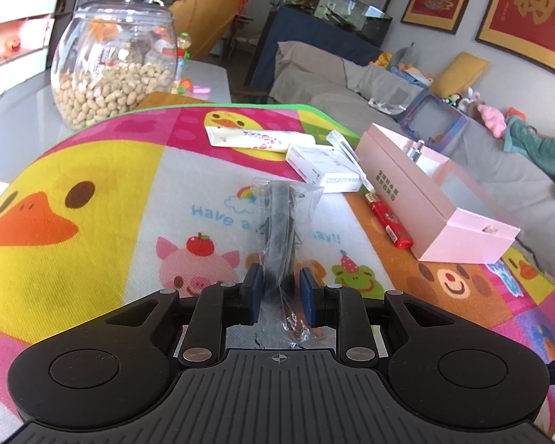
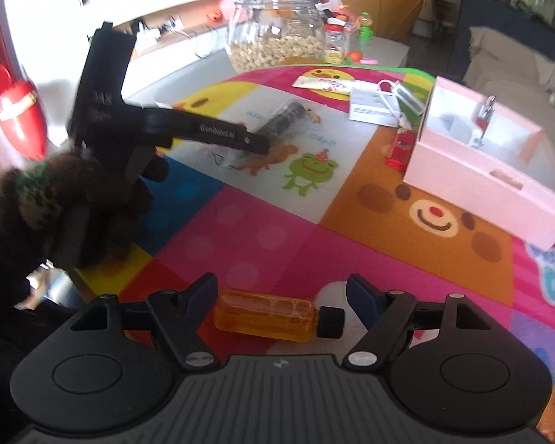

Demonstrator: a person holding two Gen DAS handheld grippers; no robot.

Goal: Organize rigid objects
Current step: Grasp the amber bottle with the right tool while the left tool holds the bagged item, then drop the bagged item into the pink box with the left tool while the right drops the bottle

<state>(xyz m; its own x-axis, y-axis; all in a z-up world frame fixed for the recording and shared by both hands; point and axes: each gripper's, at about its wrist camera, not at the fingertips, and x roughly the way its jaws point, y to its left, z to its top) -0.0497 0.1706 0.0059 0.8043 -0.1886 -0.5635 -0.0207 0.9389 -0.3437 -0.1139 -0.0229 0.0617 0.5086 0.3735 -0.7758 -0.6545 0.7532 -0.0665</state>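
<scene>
From the left wrist view we see our left gripper (image 1: pixel 279 292) with its blue pads set on either side of a dark object in a crinkled clear plastic bag (image 1: pixel 281 236). The pads sit right against the wrapper, though we cannot tell whether they actually clamp it. Only this view lets us read the blue "Have a" printed on the colourful cartoon play mat (image 1: pixel 92 192) covering the desk.

The right wrist view shows what the other does not: our right gripper (image 2: pixel 282 301) with its jaws spread wide, and a small amber plastic bottle with a black cap (image 2: pixel 270 316) lying on its side on the mat between the fingers, touching neither. It also shows the left gripper from outside, held in a dark-gloved hand (image 2: pixel 74 199), with "GenRobot.AI" in white on its arm.

Both views take in the open pink cardboard box (image 1: pixel 425 199), which bears green Chinese characters we cannot read clearly. A red lighter (image 1: pixel 390 224) lies just beside it, and a white labelled carton (image 1: pixel 325 166) and a cream printed tube (image 1: pixel 255 138) lie behind. A round glass jar of peanuts (image 1: pixel 114 59) stands past the mat's far edge.
</scene>
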